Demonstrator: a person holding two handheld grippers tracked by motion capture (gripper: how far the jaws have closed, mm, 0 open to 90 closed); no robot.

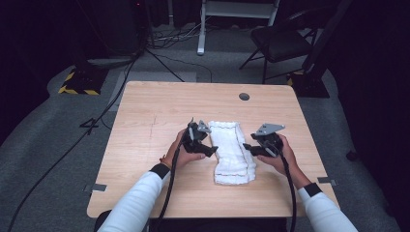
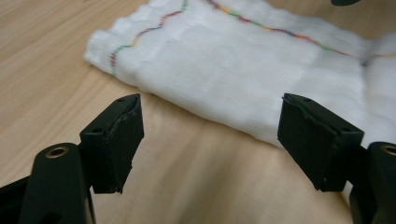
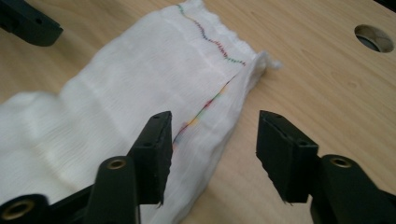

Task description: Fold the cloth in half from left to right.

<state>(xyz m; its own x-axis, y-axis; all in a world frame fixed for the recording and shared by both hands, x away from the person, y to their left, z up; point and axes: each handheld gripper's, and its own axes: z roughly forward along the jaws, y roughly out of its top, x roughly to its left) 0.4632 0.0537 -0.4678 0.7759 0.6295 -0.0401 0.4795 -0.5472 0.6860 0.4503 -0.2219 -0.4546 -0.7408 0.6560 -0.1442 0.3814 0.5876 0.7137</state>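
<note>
A folded white cloth (image 1: 232,152) lies mid tabletop (image 1: 145,121). Left tongs (image 1: 207,143) and right tongs (image 1: 251,147) sit beside it, both open and empty. The next fold probably needs an edge pinched.

A light wood-grain desk (image 1: 145,145) with rounded corners stands on grey carpet and has a round cable hole (image 1: 244,96) near its far edge. Lying flat on it, right of centre, is a folded white cloth (image 1: 233,152), a long strip running from far to near. The cloth bears wavy multicoloured stitching (image 3: 212,42) along its hems.
</note>
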